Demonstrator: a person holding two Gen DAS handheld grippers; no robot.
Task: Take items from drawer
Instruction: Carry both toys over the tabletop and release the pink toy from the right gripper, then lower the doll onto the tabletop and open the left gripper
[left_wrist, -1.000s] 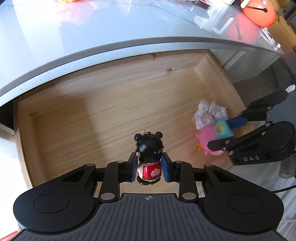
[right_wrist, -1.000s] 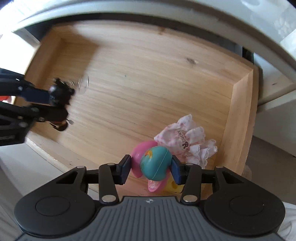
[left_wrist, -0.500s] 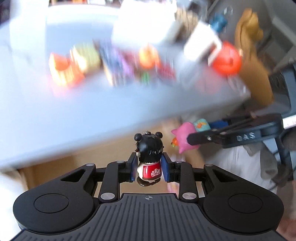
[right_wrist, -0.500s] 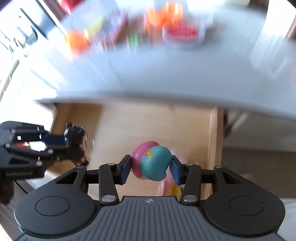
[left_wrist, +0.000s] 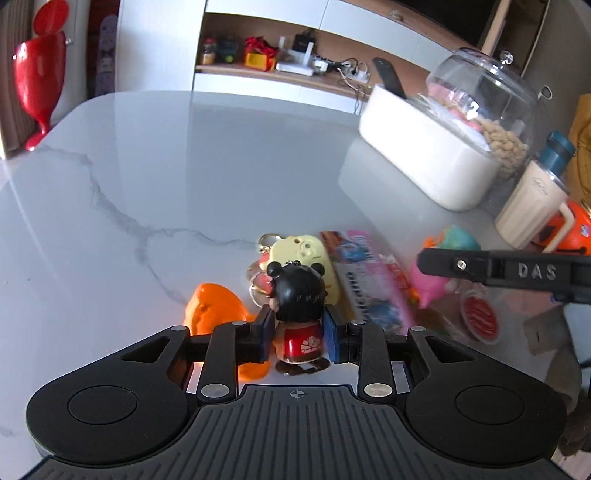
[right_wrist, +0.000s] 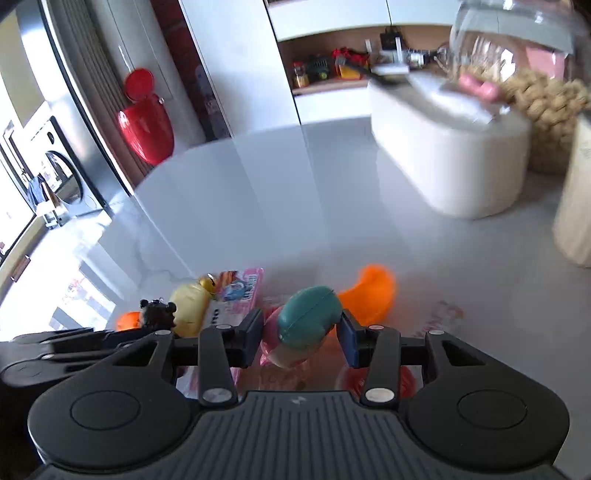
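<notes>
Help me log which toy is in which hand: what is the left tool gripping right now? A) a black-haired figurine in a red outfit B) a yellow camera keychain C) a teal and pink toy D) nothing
A: in the left wrist view the left tool has its blue pads pressed on both sides of the black-haired figurine.

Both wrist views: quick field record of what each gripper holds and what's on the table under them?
left gripper: shut on black-haired doll figure, red body, held upright
right gripper: shut on pink and teal toy
surface: grey marble-look table
below left gripper: orange toy, yellow keychain toy, pink snack packet
far right of table: white box, clear domed jar of nuts, cream cup with teal lid
drawer: not in view
</notes>
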